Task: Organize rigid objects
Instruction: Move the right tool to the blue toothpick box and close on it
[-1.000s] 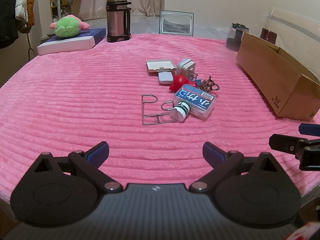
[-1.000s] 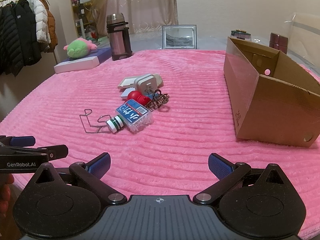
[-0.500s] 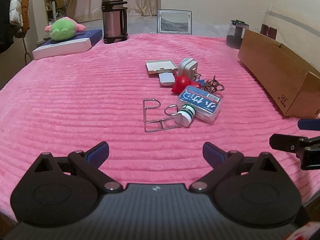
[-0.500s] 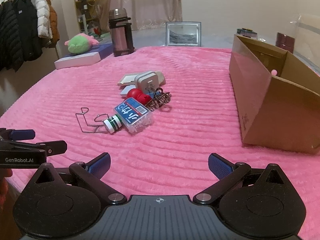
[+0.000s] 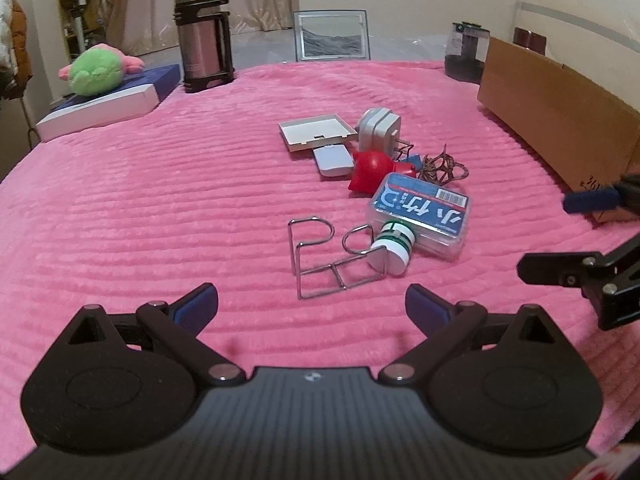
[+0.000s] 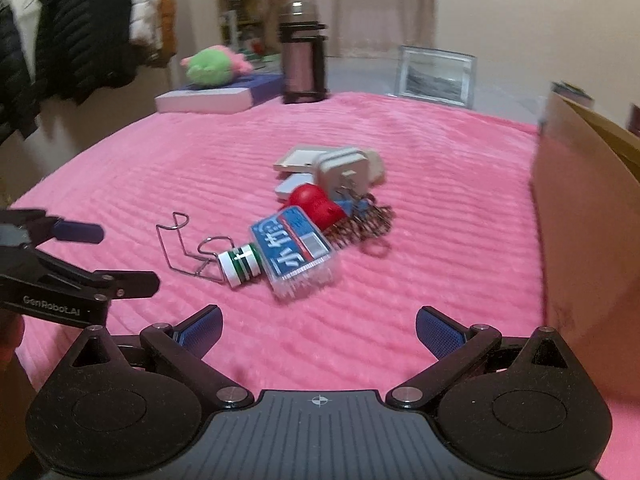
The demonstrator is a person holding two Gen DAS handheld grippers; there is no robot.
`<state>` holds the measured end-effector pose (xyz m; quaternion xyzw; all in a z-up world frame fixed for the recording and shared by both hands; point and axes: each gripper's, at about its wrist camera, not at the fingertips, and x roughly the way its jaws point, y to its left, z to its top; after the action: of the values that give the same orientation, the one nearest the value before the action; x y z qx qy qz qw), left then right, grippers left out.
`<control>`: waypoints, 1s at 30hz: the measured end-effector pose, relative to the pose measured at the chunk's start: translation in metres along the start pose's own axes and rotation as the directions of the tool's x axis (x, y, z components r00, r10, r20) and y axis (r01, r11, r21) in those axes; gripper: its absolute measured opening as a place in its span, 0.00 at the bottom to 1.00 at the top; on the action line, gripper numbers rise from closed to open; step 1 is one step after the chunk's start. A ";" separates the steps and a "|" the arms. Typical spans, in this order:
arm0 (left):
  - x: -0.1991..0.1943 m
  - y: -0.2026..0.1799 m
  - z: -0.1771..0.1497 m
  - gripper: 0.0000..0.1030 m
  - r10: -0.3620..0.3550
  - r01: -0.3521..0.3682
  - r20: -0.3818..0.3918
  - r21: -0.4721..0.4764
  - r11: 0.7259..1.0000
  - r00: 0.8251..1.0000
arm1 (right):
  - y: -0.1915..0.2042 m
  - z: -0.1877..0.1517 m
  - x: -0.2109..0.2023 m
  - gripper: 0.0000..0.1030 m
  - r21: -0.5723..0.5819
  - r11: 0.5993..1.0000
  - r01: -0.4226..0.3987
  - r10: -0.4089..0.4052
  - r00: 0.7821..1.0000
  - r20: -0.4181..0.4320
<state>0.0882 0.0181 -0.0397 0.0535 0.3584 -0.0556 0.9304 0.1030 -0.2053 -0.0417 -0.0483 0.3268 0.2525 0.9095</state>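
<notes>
Pink plush tabletop (image 5: 160, 200): both hand-held grippers, left (image 5: 312, 304) and right (image 6: 318, 326), gape empty; wire rack (image 5: 324, 256) could snag the green-banded bottle (image 5: 394, 246).

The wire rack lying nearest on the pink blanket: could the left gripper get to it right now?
Probably yes. The left gripper is open, and only bare blanket lies between it and the wire rack.

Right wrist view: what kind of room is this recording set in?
Probably a room in a home, perhaps a bedroom: a pink plush blanket covers the work surface, coats hang at the left, and a curtain and picture frame stand behind.
</notes>
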 end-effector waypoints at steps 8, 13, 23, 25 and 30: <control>0.025 0.004 0.004 0.95 -0.021 0.021 0.008 0.020 1.000 1.000 | -0.002 0.013 0.039 0.81 -0.125 0.991 -0.055 0.053 0.998 -0.019; 0.031 0.005 0.004 0.95 -0.022 0.021 0.013 0.015 1.000 1.000 | 0.000 0.017 0.057 0.75 -0.201 0.974 -0.101 0.092 0.994 -0.051; 0.033 0.007 0.001 0.95 -0.030 0.031 0.025 -0.009 0.999 0.999 | 0.005 0.025 0.084 0.62 -0.299 0.946 -0.123 0.102 0.991 -0.086; 0.033 0.006 0.000 0.95 -0.029 0.029 0.028 -0.009 1.000 0.999 | 0.007 0.027 0.089 0.61 -0.314 0.941 -0.125 0.101 0.991 -0.092; 0.035 0.007 -0.001 0.95 -0.032 0.032 0.030 -0.023 0.999 0.999 | 0.007 0.028 0.095 0.54 -0.308 0.942 -0.131 0.107 0.990 -0.095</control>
<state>0.1144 0.0233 -0.0630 0.0360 0.3458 -0.0670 0.9352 0.1778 -0.1519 -0.0784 -0.1819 0.3195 0.3537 0.8600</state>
